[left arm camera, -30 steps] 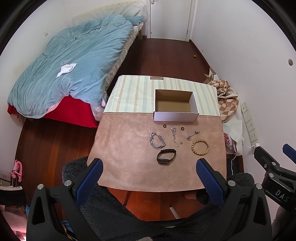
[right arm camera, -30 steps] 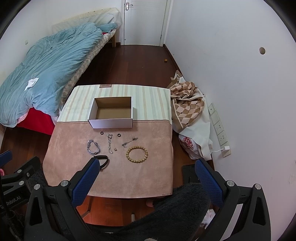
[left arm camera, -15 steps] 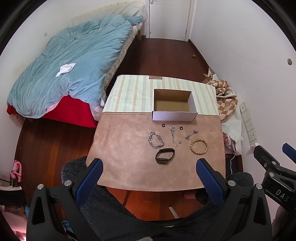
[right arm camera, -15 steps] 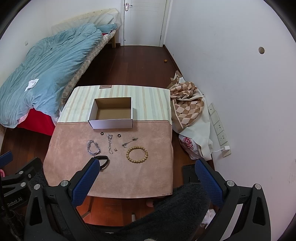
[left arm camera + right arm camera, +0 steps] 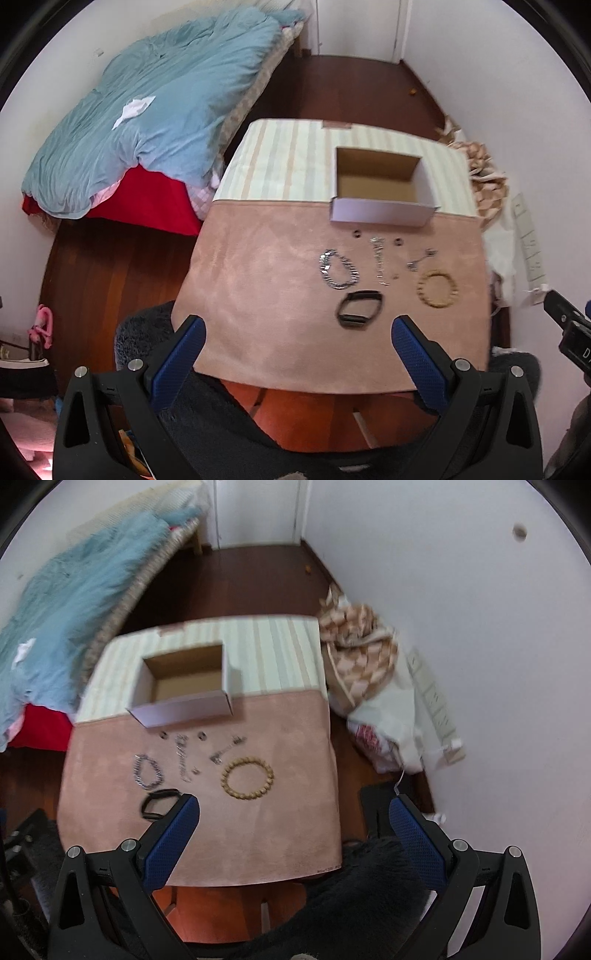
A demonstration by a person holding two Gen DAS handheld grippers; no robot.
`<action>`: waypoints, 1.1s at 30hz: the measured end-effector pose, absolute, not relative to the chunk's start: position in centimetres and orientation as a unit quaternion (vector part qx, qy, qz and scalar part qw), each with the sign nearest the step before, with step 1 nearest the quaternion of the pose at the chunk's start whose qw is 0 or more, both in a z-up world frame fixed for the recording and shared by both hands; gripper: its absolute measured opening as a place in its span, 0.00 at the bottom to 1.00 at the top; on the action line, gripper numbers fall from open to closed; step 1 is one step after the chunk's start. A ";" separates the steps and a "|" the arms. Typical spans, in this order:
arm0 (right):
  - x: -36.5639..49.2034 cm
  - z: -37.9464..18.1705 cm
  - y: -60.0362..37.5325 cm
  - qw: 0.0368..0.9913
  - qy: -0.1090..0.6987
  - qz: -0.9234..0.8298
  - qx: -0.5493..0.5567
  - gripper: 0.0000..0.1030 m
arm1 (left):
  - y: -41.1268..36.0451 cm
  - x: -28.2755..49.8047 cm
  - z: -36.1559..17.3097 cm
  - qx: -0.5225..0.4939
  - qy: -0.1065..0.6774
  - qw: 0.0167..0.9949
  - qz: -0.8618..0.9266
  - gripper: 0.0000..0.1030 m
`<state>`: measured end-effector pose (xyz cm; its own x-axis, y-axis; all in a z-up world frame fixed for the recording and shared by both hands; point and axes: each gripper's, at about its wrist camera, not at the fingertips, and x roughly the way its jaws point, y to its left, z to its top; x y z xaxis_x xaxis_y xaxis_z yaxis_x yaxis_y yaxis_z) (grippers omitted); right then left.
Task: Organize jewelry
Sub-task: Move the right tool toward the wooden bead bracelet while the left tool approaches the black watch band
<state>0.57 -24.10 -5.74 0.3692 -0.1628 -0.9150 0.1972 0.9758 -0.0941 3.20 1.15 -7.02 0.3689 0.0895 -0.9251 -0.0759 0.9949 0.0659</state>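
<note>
From the left wrist view, the only writing is a white "D" and part of another letter on the black body of the right gripper at the frame's right edge; nothing else reads. The left gripper (image 5: 297,332) hangs spread wide and empty above the near edge of the table (image 5: 258,314). On the pink cloth lie a silver chain bracelet (image 5: 338,269), a black band (image 5: 359,308) nearest the camera with its long axis running left to right, a wooden bead bracelet (image 5: 437,288) to the right, and a thin silver chain (image 5: 378,260) stretched away toward the box (image 5: 382,216). The box is open-topped, white outside, brown inside, sitting at the seam with the striped cloth.

From the right wrist view, blurred, the right gripper (image 5: 294,814) is likewise spread wide, holding nothing. Its left finger (image 5: 171,834) overlaps the black band (image 5: 157,805). The bead bracelet (image 5: 247,779) lies flat, a closed ring, well apart from the box (image 5: 184,710). Small faint print at the cloth's near edge is too small to read.
</note>
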 end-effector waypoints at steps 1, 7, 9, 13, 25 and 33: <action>1.3 -7.6 -24.6 0.819 0.563 -0.110 0.024 1.00 | 1.2 3.7 -7.9 0.009 0.560 0.827 0.055 1.00; 4.9 -16.8 -26.8 0.762 0.632 -0.114 0.080 0.96 | 1.3 7.1 -14.4 0.024 0.591 0.803 0.066 1.00; 5.8 -19.5 -27.0 0.747 0.647 -0.121 0.087 0.94 | 1.1 7.9 -16.4 0.024 0.606 0.793 0.061 1.00; 7.2 -23.3 -27.2 0.728 0.668 -0.126 0.087 0.89 | 0.1 9.0 -19.5 0.031 0.632 0.773 0.051 1.00; 10.0 -27.5 -25.9 0.714 0.691 -0.093 0.055 0.63 | -0.8 10.8 -23.5 0.023 0.667 0.744 0.029 0.99; 10.6 -28.1 -24.0 0.720 0.693 -0.030 0.012 0.21 | -0.7 10.2 -24.0 0.024 0.673 0.739 0.027 0.99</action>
